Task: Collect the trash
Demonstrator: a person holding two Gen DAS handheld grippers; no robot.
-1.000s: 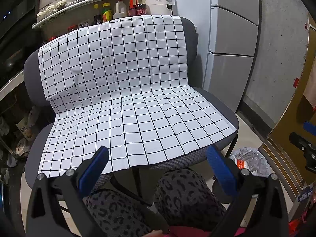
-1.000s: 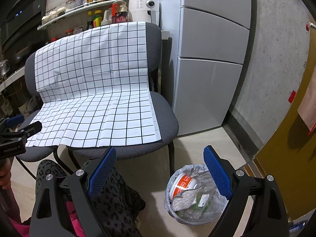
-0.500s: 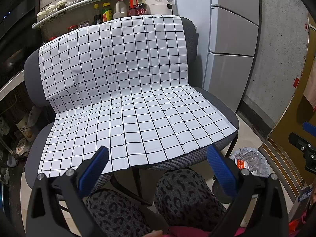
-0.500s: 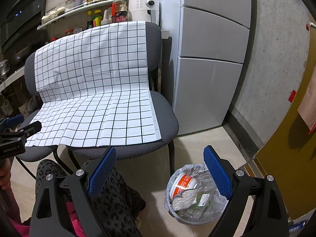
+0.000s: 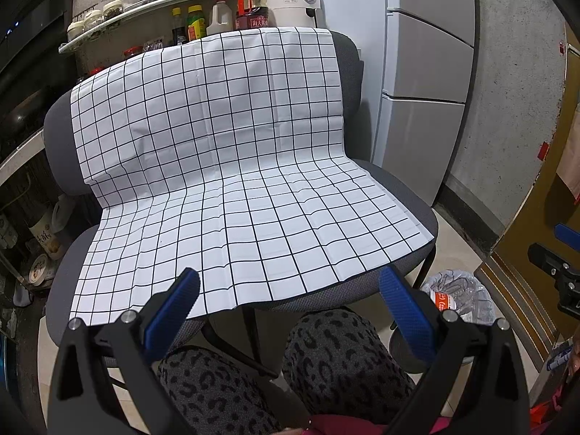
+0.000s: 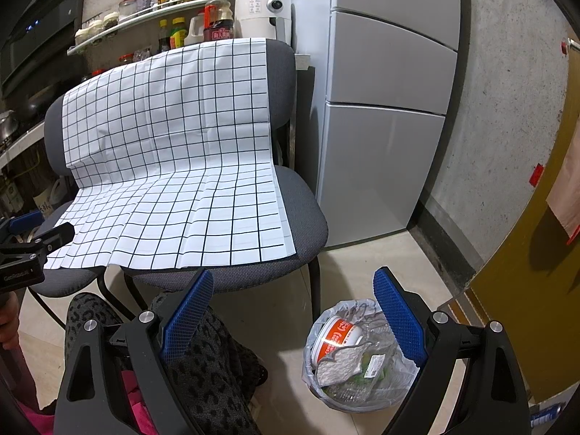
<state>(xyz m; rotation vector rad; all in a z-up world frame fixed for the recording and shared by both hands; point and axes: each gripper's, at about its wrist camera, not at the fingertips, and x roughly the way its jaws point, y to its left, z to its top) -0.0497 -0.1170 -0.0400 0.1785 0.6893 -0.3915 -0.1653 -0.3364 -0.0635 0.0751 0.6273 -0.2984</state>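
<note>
Beside the grid-clothed chairs (image 6: 174,181), my right gripper (image 6: 293,311) and left gripper (image 5: 286,297) hang with jaws wide, empty. Trash sits in the lined bin (image 6: 359,362): an instant-noodle bowl (image 6: 335,337) and crumpled wrappers (image 6: 340,368), probably light and crushable, best pinched at rims.

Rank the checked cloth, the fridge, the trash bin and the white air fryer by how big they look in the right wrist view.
1. Checked cloth and fridge: look about alike, so no ranking between them.
2. Trash bin, though it sits nearest the camera.
3. White air fryer, farthest back.
</note>
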